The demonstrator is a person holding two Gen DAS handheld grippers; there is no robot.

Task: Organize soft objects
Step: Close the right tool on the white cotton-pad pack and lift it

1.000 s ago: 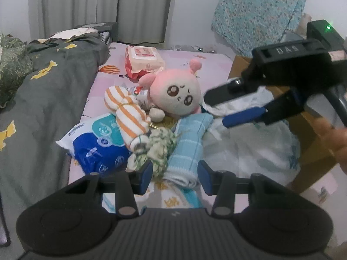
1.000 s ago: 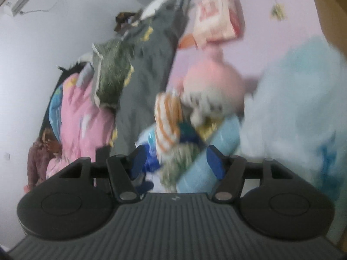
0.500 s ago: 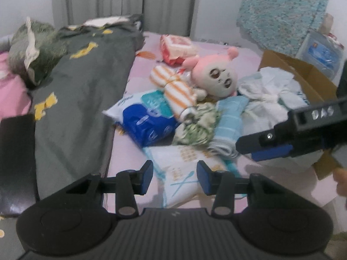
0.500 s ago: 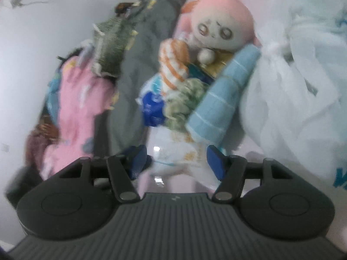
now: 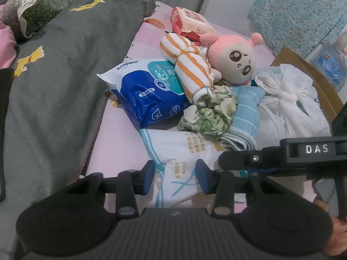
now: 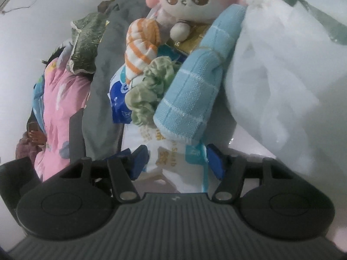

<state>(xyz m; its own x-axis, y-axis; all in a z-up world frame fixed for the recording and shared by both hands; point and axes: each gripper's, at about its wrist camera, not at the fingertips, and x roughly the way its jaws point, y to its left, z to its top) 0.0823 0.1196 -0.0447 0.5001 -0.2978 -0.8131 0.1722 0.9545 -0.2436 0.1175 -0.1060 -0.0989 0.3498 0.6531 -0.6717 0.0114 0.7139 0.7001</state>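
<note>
A pile of soft things lies on the pink bed: a pink plush doll [image 5: 235, 61], an orange-striped rolled towel [image 5: 190, 71], a green scrunched cloth [image 5: 208, 112], a light blue rolled towel [image 5: 245, 117] and a knotted white plastic bag [image 5: 288, 106]. A white printed pack [image 5: 180, 162] lies nearest. My left gripper [image 5: 174, 177] is open just over that pack. My right gripper [image 6: 176, 162] is open with the white pack [image 6: 173, 160] between its fingers; it also shows at the right of the left wrist view [image 5: 238, 162]. The blue towel [image 6: 195, 86] and doll [image 6: 186, 2] lie beyond it.
A blue and white wipes pack [image 5: 147, 91] and a red pack [image 5: 190, 23] lie on the sheet. A dark grey blanket [image 5: 54, 86] covers the left of the bed. A cardboard box [image 5: 308, 73] stands at the right edge.
Both grippers have drawn back and down toward the near edge of the pile. The right gripper has dropped to the white pack, which now sits between its open fingers.
</note>
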